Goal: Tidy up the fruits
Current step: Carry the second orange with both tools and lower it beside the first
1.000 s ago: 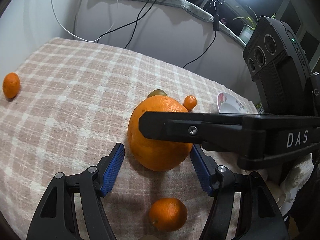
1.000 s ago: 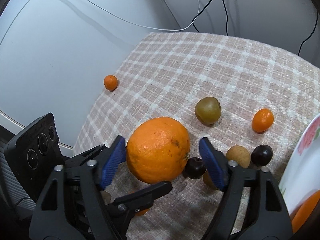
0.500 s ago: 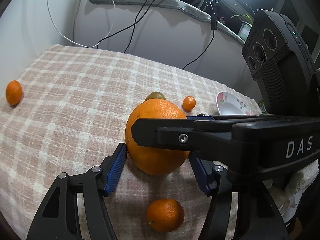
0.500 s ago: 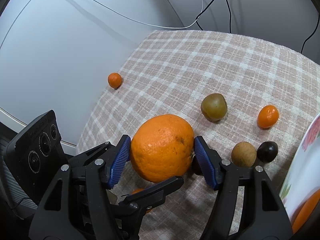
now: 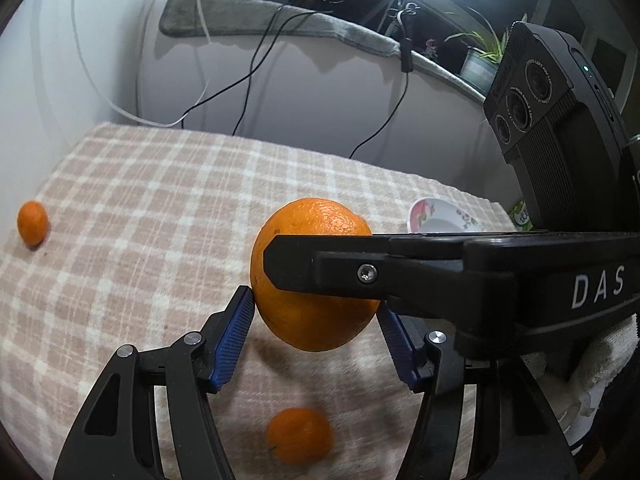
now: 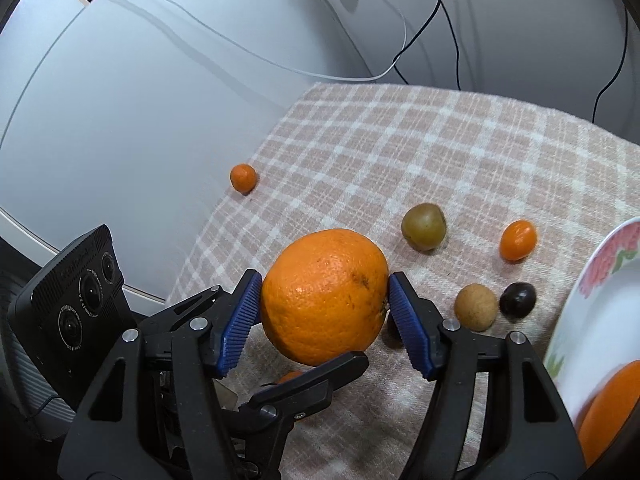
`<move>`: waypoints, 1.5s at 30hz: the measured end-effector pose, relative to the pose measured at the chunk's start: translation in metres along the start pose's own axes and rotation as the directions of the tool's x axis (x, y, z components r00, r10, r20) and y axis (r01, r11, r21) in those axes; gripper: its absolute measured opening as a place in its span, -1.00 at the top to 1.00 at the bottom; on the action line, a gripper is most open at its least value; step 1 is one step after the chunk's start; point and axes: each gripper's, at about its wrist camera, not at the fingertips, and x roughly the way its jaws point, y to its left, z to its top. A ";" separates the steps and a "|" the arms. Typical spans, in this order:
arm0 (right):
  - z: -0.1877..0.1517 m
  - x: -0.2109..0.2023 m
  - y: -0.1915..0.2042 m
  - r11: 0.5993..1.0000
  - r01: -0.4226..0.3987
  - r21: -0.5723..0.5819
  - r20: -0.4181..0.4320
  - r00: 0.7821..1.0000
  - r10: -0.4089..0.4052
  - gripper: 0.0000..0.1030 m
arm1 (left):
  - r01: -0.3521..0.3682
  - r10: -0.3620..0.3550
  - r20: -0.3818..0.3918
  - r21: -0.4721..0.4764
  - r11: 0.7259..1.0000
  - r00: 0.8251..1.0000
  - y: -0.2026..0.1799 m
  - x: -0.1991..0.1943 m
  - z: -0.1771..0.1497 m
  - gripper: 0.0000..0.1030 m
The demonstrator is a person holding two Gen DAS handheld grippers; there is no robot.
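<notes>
Orange [image 6: 325,296] sits squarely between both my pairs of jaws: my right gripper [image 6: 325,307] presses its blue pads [image 6: 408,326] on the fruit's two sides, and my left gripper [image 5: 316,330] clamps it from the crossing direction, its pad [image 5: 234,340] against the peel. Held by both, it hangs clear of the checked cloth [image 6: 420,152], with a shadow under it. A second ago my jaws stood wider, with gaps beside the fruit, and it lay on the cloth; since then they have closed on it and it has come up. Beneath it lies a small mandarin [image 5: 299,434]; a green fruit [image 6: 423,226], a kumquat [image 6: 517,239] and the flowered plate [image 6: 600,280] lie to my right
</notes>
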 end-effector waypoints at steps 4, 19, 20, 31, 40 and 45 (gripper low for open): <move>0.002 -0.017 -0.007 1.000 0.011 0.006 0.026 1.000 -0.011 -0.32 | 0.011 -0.011 0.003 0.032 0.999 1.000 -0.015 0.005 0.009 -0.21; -0.002 -0.082 -0.062 0.993 0.074 0.087 0.112 0.990 -0.084 -0.32 | 0.073 -0.071 -0.017 0.137 0.988 0.997 -0.082 0.048 0.036 -0.21; -0.002 -0.085 -0.065 0.993 0.078 0.092 0.115 0.989 -0.089 -0.32 | 0.076 -0.074 -0.021 0.140 0.987 0.997 -0.086 0.052 0.038 -0.21; -0.004 -0.100 -0.104 0.985 0.103 0.140 0.128 0.984 -0.121 -0.32 | 0.109 -0.100 -0.063 0.161 0.981 0.993 -0.110 0.080 0.045 -0.21; -0.006 -0.104 -0.124 0.979 0.111 0.174 0.125 0.983 -0.133 -0.32 | 0.121 -0.106 -0.094 0.170 0.978 0.990 -0.121 0.099 0.050 -0.21; -0.005 -0.103 -0.130 0.975 0.117 0.188 0.122 0.982 -0.141 -0.32 | 0.114 -0.097 -0.100 0.181 0.977 0.990 -0.127 0.106 0.052 -0.21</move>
